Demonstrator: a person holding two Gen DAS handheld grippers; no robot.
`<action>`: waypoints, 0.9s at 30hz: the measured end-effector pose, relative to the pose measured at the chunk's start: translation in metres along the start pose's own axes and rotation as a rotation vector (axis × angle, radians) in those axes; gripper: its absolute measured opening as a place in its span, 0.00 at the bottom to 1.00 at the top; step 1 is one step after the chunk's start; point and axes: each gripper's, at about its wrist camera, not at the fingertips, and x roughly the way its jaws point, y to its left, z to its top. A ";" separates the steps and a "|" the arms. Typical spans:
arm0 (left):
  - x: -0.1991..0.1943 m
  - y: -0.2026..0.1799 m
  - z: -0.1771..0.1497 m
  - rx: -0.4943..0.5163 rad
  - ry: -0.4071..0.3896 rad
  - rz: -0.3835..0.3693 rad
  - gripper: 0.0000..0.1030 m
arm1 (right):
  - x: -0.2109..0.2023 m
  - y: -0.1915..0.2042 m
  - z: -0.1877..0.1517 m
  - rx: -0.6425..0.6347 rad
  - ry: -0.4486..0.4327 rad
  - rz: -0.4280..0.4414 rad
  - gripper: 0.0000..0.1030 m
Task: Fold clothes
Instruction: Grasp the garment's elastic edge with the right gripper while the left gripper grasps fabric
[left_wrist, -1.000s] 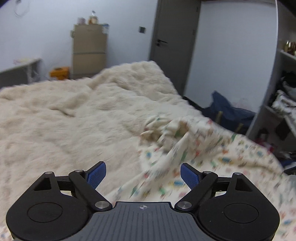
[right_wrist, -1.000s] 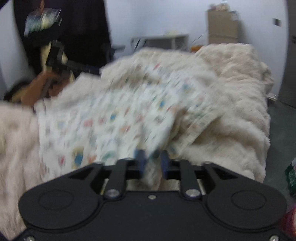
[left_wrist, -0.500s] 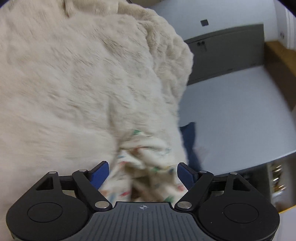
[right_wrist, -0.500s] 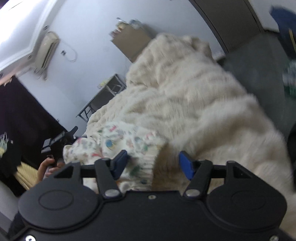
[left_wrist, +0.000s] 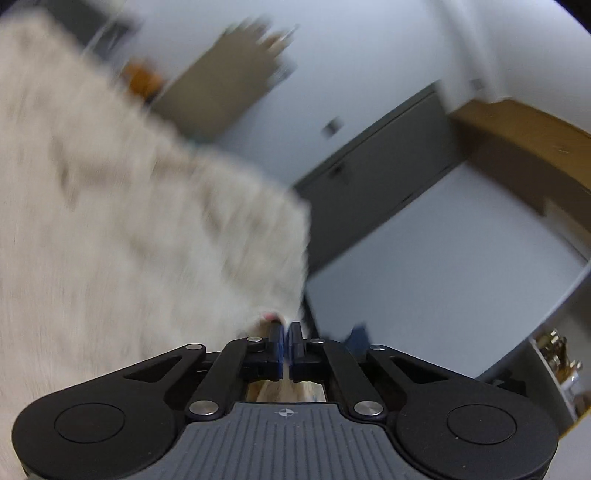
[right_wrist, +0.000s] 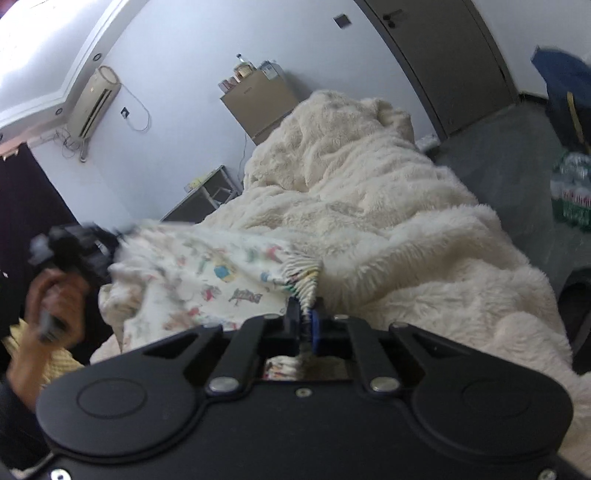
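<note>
A white garment with a colourful cartoon print (right_wrist: 207, 277) lies stretched over the fluffy cream blanket (right_wrist: 388, 206) on the bed. My right gripper (right_wrist: 304, 321) is shut on its striped ribbed hem. The garment's far corner runs to my left gripper (right_wrist: 85, 243), held in a person's hand at the left of the right wrist view. In the blurred left wrist view my left gripper (left_wrist: 285, 341) is shut, with a small bit of the garment (left_wrist: 267, 319) showing just past and under its fingers.
Beyond the bed's far end stand a tan cabinet (right_wrist: 255, 99) and a small table (right_wrist: 207, 192). A grey door (right_wrist: 443, 59) is at the back right. A blue bag (right_wrist: 565, 81) and a pack of water bottles (right_wrist: 572, 195) sit on the floor at right.
Both grippers were open around the garment's edges half a second ago and are now shut on it. The left wrist view has swung upward toward the wall and door.
</note>
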 end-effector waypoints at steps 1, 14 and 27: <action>-0.004 -0.008 0.003 0.034 -0.003 0.014 0.00 | -0.004 0.004 0.002 -0.017 -0.023 -0.009 0.04; 0.026 0.014 -0.015 0.265 0.307 0.277 0.53 | -0.013 0.005 0.013 -0.022 -0.079 -0.076 0.14; 0.061 0.066 -0.075 0.308 0.435 0.235 0.05 | 0.000 0.018 0.001 -0.094 -0.016 -0.066 0.23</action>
